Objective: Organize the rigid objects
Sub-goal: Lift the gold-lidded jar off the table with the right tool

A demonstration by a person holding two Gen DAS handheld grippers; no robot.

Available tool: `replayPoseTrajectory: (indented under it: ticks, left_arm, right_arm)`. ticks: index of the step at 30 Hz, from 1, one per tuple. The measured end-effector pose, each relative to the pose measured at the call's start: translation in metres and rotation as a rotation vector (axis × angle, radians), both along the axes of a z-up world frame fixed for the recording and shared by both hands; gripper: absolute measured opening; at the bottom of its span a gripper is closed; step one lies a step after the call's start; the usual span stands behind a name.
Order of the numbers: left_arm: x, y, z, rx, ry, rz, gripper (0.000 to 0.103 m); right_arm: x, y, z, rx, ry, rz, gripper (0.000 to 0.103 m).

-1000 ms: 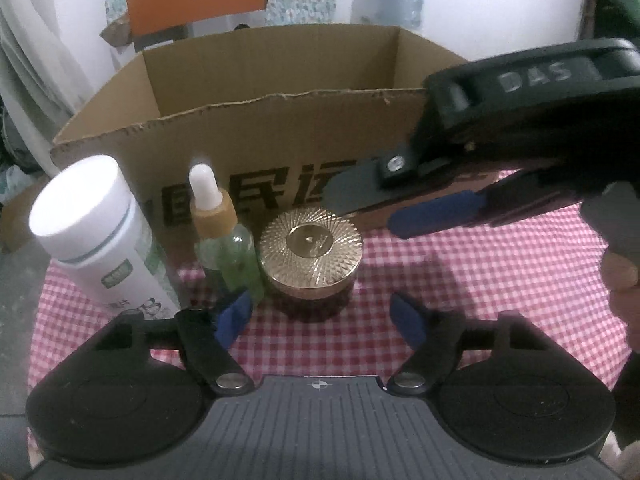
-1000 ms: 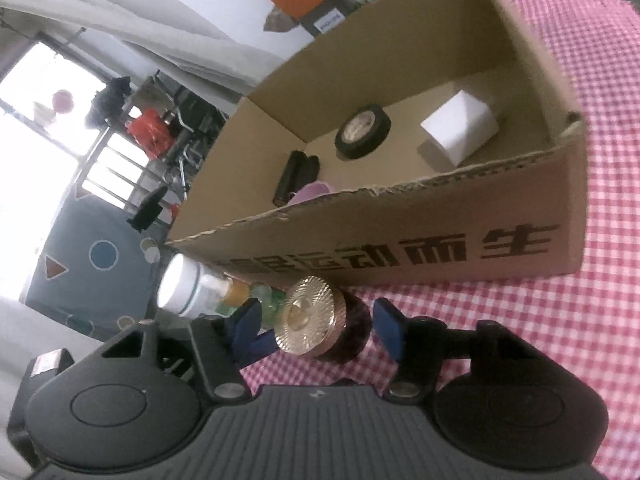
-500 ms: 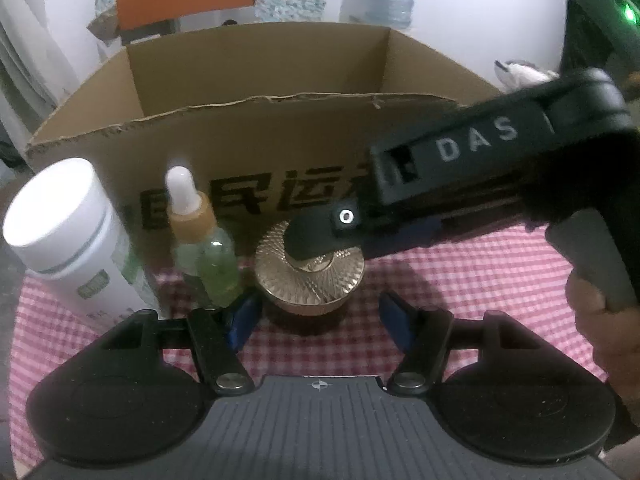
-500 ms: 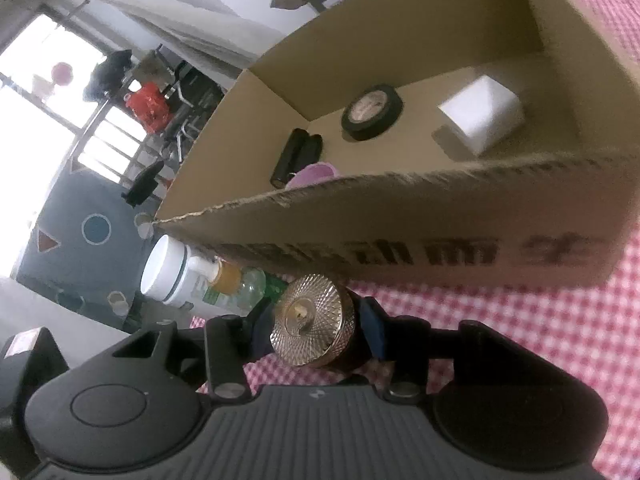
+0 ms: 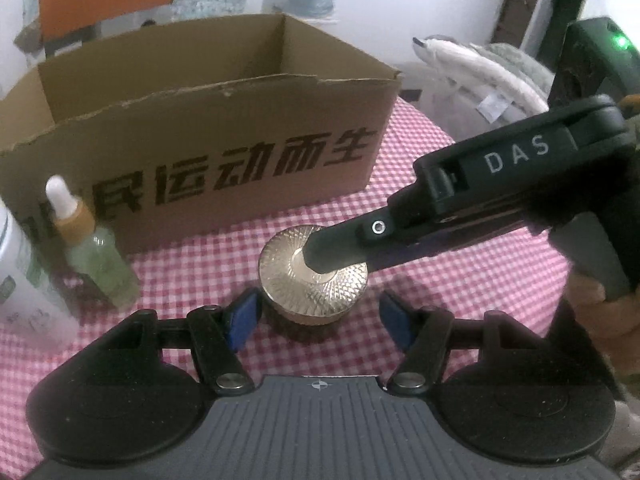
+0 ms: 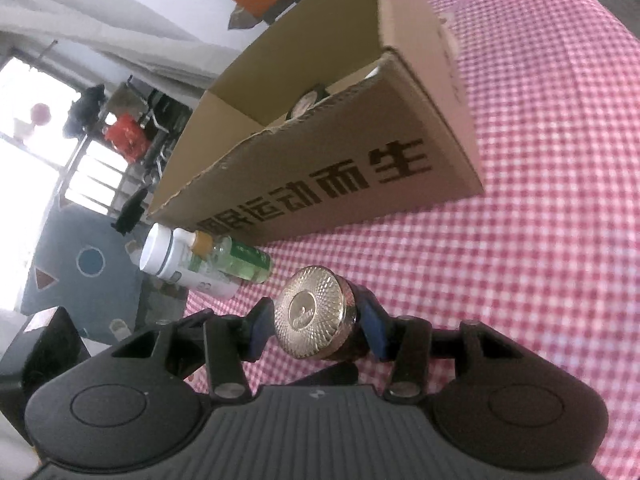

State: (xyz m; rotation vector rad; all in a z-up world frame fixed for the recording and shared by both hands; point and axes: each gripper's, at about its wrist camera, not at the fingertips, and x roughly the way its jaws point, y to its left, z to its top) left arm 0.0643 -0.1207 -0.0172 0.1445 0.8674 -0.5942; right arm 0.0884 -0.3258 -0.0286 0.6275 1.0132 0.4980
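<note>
Right wrist view puts the jar [image 6: 316,316] squarely between your right gripper [image 6: 316,330], whose jaws have just been closing and now sit narrow on the dark body below the gold lid, pads against both sides. It looks lifted and tipped towards the camera, near the box [image 6: 340,184] but outside it, over the checked desk [image 6: 540,240]. You can't tell from either view whether its base is quite clear of the cloth.

Judge it as a rigid cosmetic jar: probably thick glass or hard plastic, dense for its size, and breakable if dropped. The round wall is smooth, so it may twist or slide in the pads. Keep your hold low on the body, across its full width; the knurled lid may be threaded and could turn or come off if you grip there.

From the left wrist, your left gripper [image 5: 316,322] hangs just short of the jar [image 5: 312,276], jaws moderately wide with nothing in them; they have just been narrowing. One pad is close beside the jar's wall, the other stands apart.

Farther out, the dropper bottle [image 5: 90,248] and the white bottle [image 6: 176,264] stand together by the box's front wall. Inside the box a tape roll [image 6: 306,102] barely shows over the rim.
</note>
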Motion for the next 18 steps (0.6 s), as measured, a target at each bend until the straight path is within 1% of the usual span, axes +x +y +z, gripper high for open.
replayPoseTrajectory:
  ticks: [4,7,8,12,18]
  left_arm:
    - [-0.003,-0.012,-0.003,0.070,-0.024,-0.007,0.066]
    - [-0.002,-0.018,-0.006,0.103,-0.039,-0.004,0.065]
    - [0.000,-0.022,-0.006,0.109,-0.042,-0.001,0.065]
    - [0.002,-0.028,-0.009,0.129,-0.054,0.026,0.057]
    - [0.006,-0.033,-0.008,0.131,-0.051,0.043,0.056]
  right_arm:
    - [-0.003,-0.006,-0.002,0.010,0.003,-0.028,0.051]
    - [-0.004,-0.008,-0.004,0.015,0.006,-0.035,0.051]
    - [-0.004,-0.008,-0.005,0.015,0.006,-0.035,0.051]
    - [-0.004,-0.005,-0.008,0.018,0.007,-0.040,0.051]
    - [-0.006,0.002,-0.014,0.031,0.011,-0.035,0.051]
